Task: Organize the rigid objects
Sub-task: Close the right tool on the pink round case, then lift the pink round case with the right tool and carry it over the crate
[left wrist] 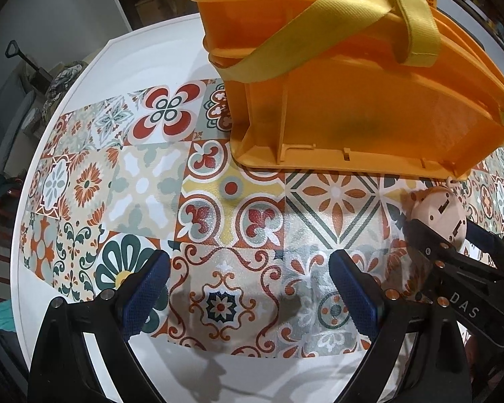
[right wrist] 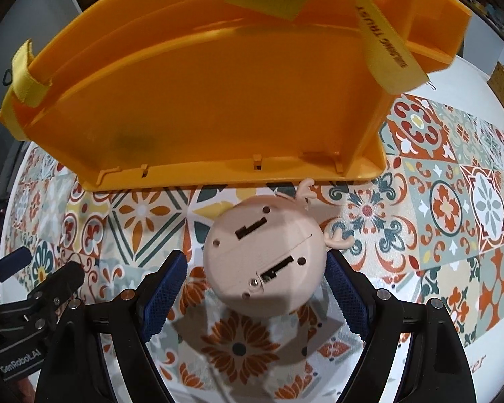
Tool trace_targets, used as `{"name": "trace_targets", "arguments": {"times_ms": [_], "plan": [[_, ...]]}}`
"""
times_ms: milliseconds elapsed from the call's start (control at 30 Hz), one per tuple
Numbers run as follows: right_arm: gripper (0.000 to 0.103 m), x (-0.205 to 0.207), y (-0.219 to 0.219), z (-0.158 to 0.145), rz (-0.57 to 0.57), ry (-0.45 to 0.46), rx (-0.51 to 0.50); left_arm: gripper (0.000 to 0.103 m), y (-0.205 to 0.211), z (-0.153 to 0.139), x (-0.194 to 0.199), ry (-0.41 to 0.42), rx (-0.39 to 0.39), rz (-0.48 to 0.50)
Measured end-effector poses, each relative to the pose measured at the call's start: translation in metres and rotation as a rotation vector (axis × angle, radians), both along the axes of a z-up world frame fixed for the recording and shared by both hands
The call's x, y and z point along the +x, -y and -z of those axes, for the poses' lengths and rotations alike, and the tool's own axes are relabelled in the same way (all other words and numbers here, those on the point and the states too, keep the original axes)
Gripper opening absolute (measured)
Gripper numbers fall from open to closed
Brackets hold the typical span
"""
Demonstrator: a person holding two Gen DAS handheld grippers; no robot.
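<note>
on my right wrist view the right gripper (right wrist: 252, 288) points steeply down at the table, and a round pink toy (right wrist: 263, 262) with two small antlers sits between its blue pads (right wrist: 164, 288). the right pad looks to touch the toy's side, while a sliver of patterned mat shows between the left pad and the toy, so i cannot say for sure that the jaws are pinching it; they stand fairly wide around it. the toy shows me its flat underside, with two dark slots and a few screw holes, and its antlers point toward the orange bin (right wrist: 218, 100), almost meeting the bin's lower lip. the bin stands on the tiled mat (right wrist: 453, 208) just beyond the toy, with yellow webbing straps (right wrist: 383, 43) draped over its top. from the left wrist view, my left gripper (left wrist: 252, 288) has its jaws spread wide with nothing between them, only the mat (left wrist: 144, 184) under the blue pads (left wrist: 148, 288). the same bin (left wrist: 352, 107) fills the upper right there, its yellow strap (left wrist: 319, 23) looped across the open top. the toy (left wrist: 438, 216) appears low at the right, close to the bin's front edge, with the right gripper's black frame (left wrist: 470, 282) reaching in around it. the mat lies on a white table (left wrist: 144, 43).
</note>
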State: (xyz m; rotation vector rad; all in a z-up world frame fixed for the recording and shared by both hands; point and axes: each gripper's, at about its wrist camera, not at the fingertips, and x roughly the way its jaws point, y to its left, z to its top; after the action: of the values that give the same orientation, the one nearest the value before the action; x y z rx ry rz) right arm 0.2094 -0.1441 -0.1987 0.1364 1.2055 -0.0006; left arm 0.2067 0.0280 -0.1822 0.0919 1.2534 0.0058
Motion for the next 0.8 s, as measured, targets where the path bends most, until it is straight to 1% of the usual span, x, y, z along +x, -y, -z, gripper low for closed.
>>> {"name": "trace_targets", "arguments": {"times_ms": [300,367,433,500,800], "plan": [[0.082,0.017,-0.008,0.007,-0.004,-0.005,-0.026,0.097,0.0,0.003,0.004,-0.007,-0.001,-0.003],[0.077,0.02,-0.006,0.01,-0.001,-0.012,-0.027,0.097,0.001,0.003,0.004,-0.007,0.001,-0.004],[0.074,0.023,-0.004,0.012,0.004,-0.014,-0.026,0.097,0.001,0.003,0.004,-0.008,0.001,-0.003],[0.074,0.023,-0.004,0.013,0.001,-0.014,-0.022,0.097,0.001,0.004,0.004,-0.007,0.003,-0.002],[0.074,0.0,0.007,0.012,0.004,-0.013,-0.013,0.097,0.002,-0.002,-0.001,0.0,0.0,0.004]]}}
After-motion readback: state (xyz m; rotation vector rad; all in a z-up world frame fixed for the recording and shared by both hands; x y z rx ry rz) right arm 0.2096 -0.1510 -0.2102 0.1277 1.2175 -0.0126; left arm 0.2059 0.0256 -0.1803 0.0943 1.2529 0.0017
